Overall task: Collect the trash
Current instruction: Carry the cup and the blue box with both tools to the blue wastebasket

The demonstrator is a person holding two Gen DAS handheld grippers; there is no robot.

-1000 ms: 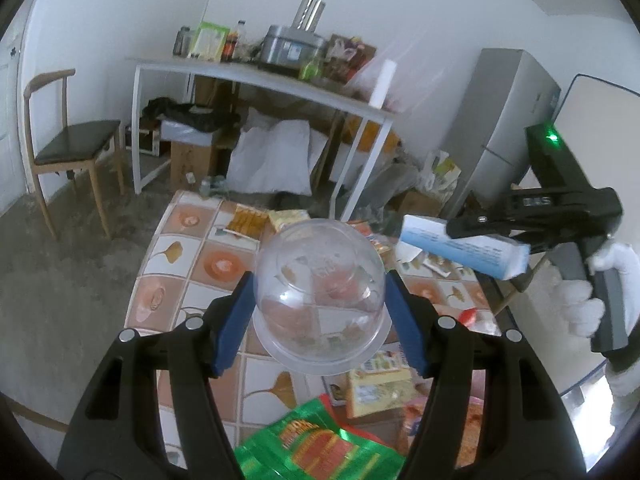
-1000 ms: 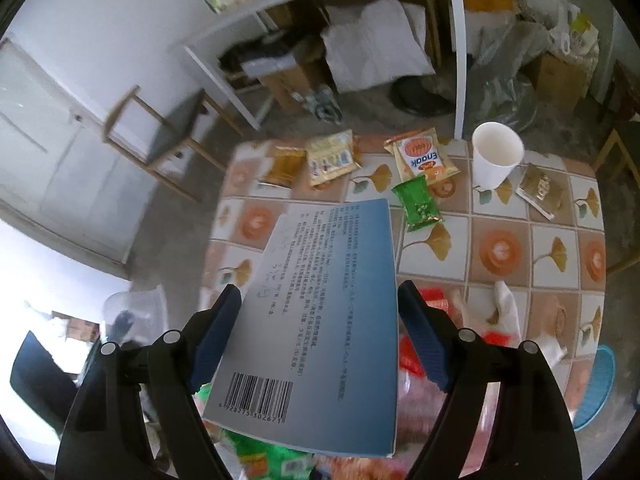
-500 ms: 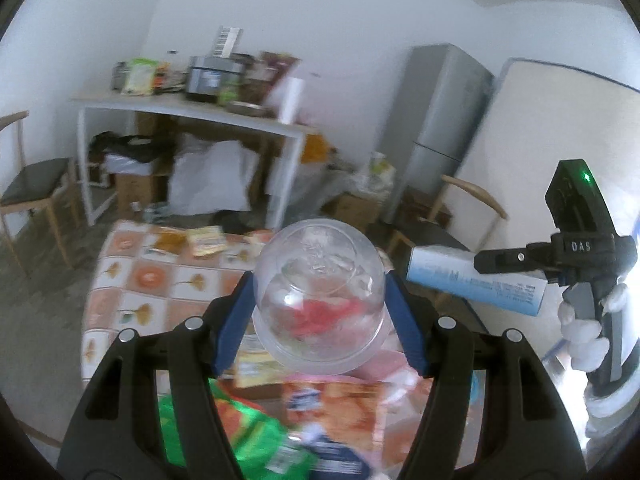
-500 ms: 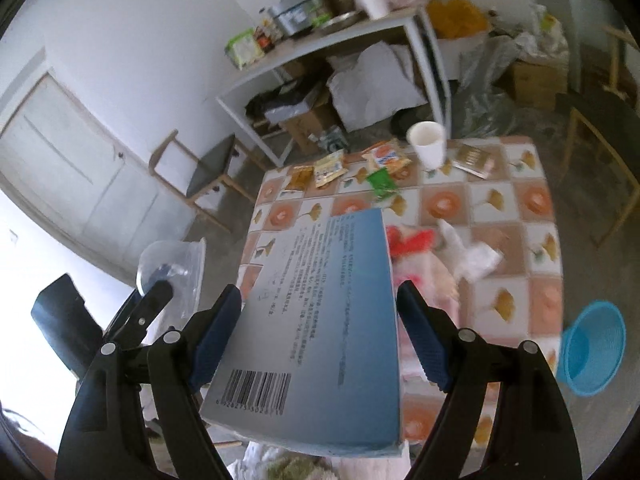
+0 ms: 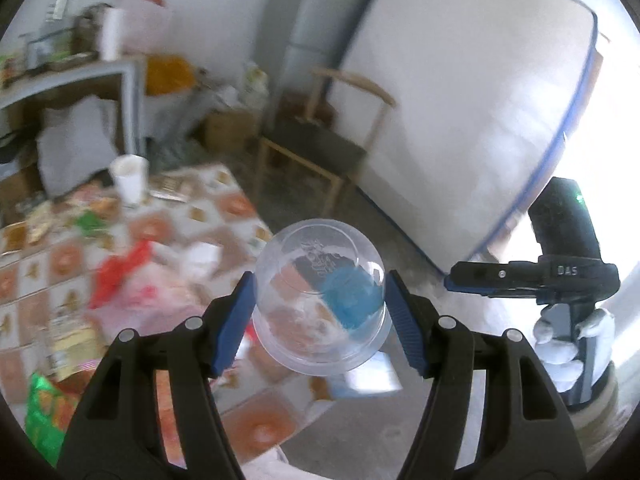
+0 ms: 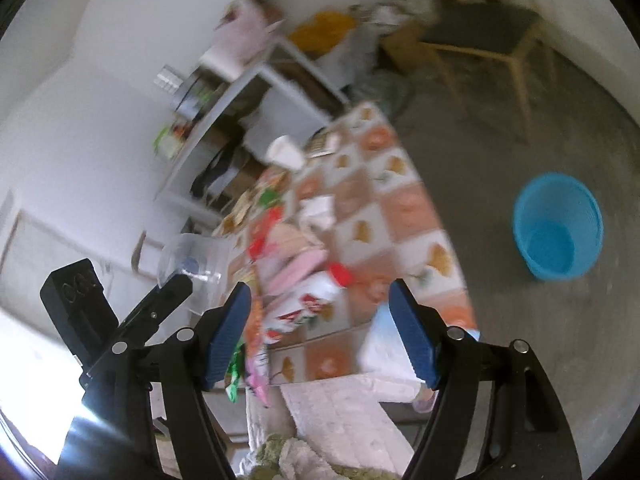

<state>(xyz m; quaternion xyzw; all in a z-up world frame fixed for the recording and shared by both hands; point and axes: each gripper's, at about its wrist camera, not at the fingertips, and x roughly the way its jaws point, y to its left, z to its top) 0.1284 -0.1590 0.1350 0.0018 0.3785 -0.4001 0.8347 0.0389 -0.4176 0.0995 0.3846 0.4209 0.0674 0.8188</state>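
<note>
Left wrist view: left gripper (image 5: 320, 292) pinching clear plastic cup (image 5: 320, 312) between blue pads, pads pressed on both sides of the wall, cup lifted off the table (image 5: 256, 432) and tipped with its base toward the room. Blue patch visible through the cup wall. Right gripper (image 5: 450, 280) at frame right, side-on, in a white-gloved hand (image 5: 560, 340), tips bare, nothing pinched. Pale blue box (image 5: 370, 378) blurred below the cup, near the table edge; resting or in the air, cannot tell. Wrappers scattered over the tablecloth, white paper cup (image 5: 128, 178) upright at the far end. Wooden chair (image 5: 316, 148) beyond the table.

Right wrist view: right gripper jaws spread, just been closing, gripping nothing. Box low in the gap, just beside the right pad, blurred, not clamped. Blue bin (image 6: 558, 228) on the floor right of the table, well apart from it, open side up. Left gripper at lower left with the cup in its pads. Heavy motion blur throughout.
</note>
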